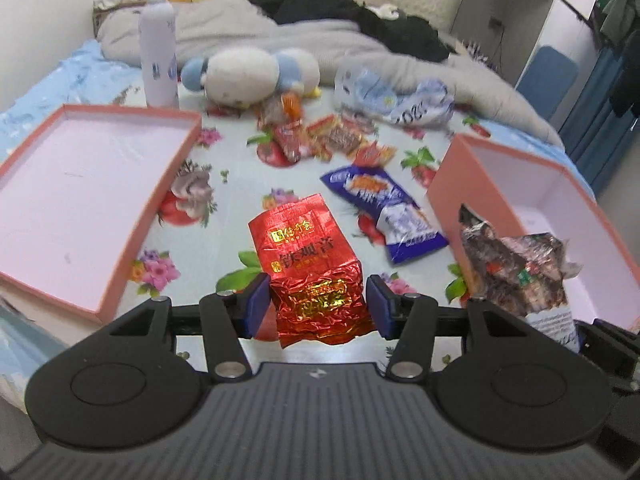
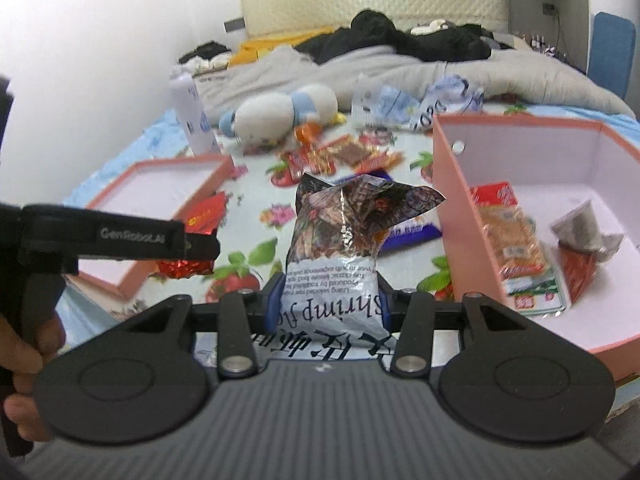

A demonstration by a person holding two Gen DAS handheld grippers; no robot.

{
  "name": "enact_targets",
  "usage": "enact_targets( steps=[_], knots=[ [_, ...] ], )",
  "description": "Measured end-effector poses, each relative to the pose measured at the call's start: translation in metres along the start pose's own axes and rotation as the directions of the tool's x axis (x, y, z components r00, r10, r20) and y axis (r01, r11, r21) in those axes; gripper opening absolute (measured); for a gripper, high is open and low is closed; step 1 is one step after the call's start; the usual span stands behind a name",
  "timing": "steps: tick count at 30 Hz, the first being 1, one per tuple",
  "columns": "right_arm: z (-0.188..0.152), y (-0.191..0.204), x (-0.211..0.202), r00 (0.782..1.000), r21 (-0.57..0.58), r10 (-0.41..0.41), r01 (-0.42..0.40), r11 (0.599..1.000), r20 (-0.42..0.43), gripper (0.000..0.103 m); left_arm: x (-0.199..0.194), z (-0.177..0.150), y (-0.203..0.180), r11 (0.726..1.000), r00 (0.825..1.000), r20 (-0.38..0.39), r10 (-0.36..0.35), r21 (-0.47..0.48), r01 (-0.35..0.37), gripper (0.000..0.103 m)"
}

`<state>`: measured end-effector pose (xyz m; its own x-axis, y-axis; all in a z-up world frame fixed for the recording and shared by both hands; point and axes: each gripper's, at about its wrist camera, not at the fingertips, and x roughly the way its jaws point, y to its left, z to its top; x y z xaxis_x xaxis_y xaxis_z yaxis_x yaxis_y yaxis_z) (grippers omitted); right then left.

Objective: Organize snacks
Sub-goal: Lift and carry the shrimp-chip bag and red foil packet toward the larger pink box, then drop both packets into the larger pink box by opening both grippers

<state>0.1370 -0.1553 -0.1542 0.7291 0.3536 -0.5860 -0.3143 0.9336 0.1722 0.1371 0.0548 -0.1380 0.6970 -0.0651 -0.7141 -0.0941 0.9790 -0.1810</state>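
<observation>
My left gripper is shut on a red foil tea packet, held above the flowered sheet. My right gripper is shut on a brown-and-white shrimp snack bag, held left of the deep pink box; the bag also shows in the left wrist view. That box holds an orange snack pack and a small red-and-grey packet. A shallow pink lid lies to the left. A blue snack bag and several small red snacks lie on the bed.
A white bottle stands at the back left. A plush toy, a crumpled plastic bag, a grey blanket and black clothes lie beyond the snacks. A blue chair stands at the far right.
</observation>
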Motion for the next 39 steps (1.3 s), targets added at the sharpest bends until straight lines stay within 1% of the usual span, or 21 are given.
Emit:
enact_targets(
  steps=[8, 10, 13, 16, 20, 24, 27, 30, 32, 35, 37, 39],
  knots=[
    [0.008, -0.003, -0.040, 0.999, 0.032, 0.017, -0.018, 0.999, 0.030, 0.047, -0.053, -0.006, -0.007, 0.998, 0.997, 0.062, -0.051, -0.022, 0.052, 0.058],
    [0.009, -0.007, -0.049, 0.999, 0.044, 0.017, -0.019, 0.999, 0.036, 0.047, -0.061, -0.007, -0.011, 0.997, 0.995, 0.072, -0.068, -0.018, 0.069, 0.058],
    [0.011, -0.014, -0.059, 0.999, 0.057, 0.002, -0.005, 0.998, 0.049, 0.047, -0.068, -0.007, -0.024, 0.997, 0.993, 0.090, -0.076, 0.010, 0.076, 0.058],
    [0.014, -0.025, -0.067, 0.998, 0.081, -0.023, 0.018, 0.997, 0.055, 0.047, -0.070, -0.005, -0.041, 0.992, 0.988, 0.096, -0.124, 0.031, 0.122, 0.058],
    [0.017, -0.041, -0.078, 0.995, 0.089, -0.074, 0.067, 0.994, 0.072, 0.047, -0.067, -0.002, -0.070, 0.982, 0.978, 0.100, -0.183, 0.060, 0.178, 0.058],
    [0.017, -0.063, -0.089, 0.988, 0.111, -0.133, 0.124, 0.986, 0.077, 0.047, -0.060, 0.001, -0.102, 0.966, 0.964, 0.084, -0.251, 0.093, 0.243, 0.058],
    [0.015, -0.082, -0.097, 0.982, 0.140, -0.173, 0.161, 0.977, 0.074, 0.047, -0.054, 0.002, -0.128, 0.948, 0.950, 0.066, -0.304, 0.118, 0.295, 0.058],
    [0.015, -0.099, -0.101, 0.976, 0.161, -0.207, 0.194, 0.968, 0.068, 0.047, -0.048, 0.006, -0.151, 0.935, 0.939, 0.063, -0.338, 0.135, 0.328, 0.058],
    [0.018, -0.112, -0.100, 0.973, 0.173, -0.220, 0.206, 0.963, 0.066, 0.047, -0.044, 0.012, -0.167, 0.922, 0.927, 0.065, -0.370, 0.148, 0.358, 0.058],
    [0.026, -0.129, -0.093, 0.970, 0.183, -0.236, 0.220, 0.958, 0.068, 0.047, -0.032, 0.022, -0.188, 0.910, 0.918, 0.064, -0.391, 0.176, 0.375, 0.058],
    [0.032, -0.143, -0.088, 0.971, 0.200, -0.229, 0.212, 0.957, 0.065, 0.047, -0.022, 0.028, -0.201, 0.905, 0.916, 0.053, -0.397, 0.191, 0.381, 0.058],
    [0.036, -0.150, -0.082, 0.969, 0.186, -0.238, 0.223, 0.957, 0.064, 0.047, -0.009, 0.035, -0.210, 0.901, 0.915, 0.034, -0.403, 0.192, 0.389, 0.058]
  ],
)
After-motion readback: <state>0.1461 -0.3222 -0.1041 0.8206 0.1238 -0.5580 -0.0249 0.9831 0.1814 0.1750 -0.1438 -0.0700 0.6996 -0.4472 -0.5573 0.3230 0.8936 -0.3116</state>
